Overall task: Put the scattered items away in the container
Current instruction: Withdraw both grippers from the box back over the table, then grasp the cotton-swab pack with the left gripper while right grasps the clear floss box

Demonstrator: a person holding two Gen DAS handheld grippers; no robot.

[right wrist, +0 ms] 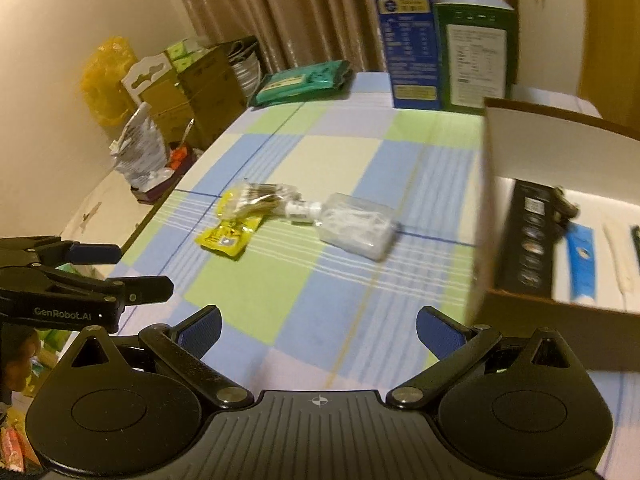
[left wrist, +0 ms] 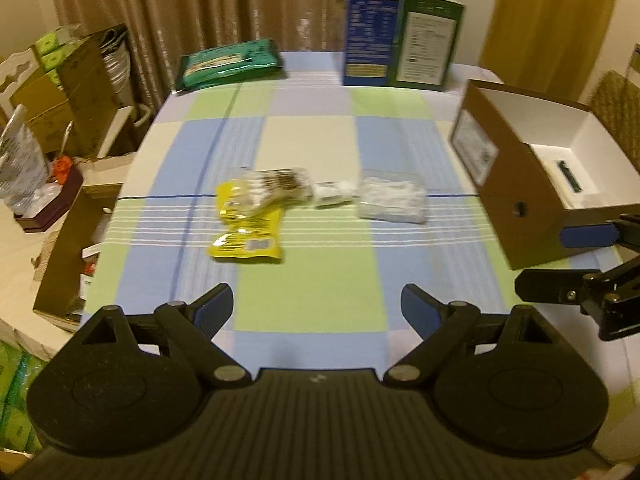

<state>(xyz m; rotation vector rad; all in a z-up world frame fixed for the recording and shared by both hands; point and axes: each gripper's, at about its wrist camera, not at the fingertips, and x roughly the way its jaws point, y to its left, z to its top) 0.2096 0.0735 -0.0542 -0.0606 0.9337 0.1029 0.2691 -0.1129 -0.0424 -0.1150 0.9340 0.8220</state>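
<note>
I had both grippers above the near edge of the table [left wrist: 312, 120], which was covered with a checked cloth of blue, green and cream squares.

1. The left gripper [left wrist: 316, 308] had its jaws spread wide, nothing between the blue pads. It pointed down at the cloth, short of the scattered items.
2. The right gripper [right wrist: 318, 334] likewise had its jaws spread wide and empty. In the left wrist view it showed at the right edge, just beside the near corner of the container.
3. The container, an open brown cardboard box [left wrist: 516, 200] with a white interior, stood at the right side of the table. It already held a long black box [right wrist: 528, 236], a blue-and-white packet [right wrist: 582, 260] and a pale stick-like item I could not identify.
4. The scattered items lay in a row at mid-table, to the left of the box and apart from it:
   - a yellow sachet [left wrist: 248, 236], nearest the left;
   - a clear packet with dark contents [left wrist: 280, 184] lying partly over the sachet;
   - a small white bottle [right wrist: 302, 210] beside that packet;
   - a clear bag of white items [left wrist: 392, 200], touching or nearly touching the bottle; blur prevented a firmer reading.
5. At the far edge stood a tall blue carton [left wrist: 370, 28] and a green carton [left wrist: 428, 44] side by side, with a flat green pack [left wrist: 230, 64] lying to their left.
</note>
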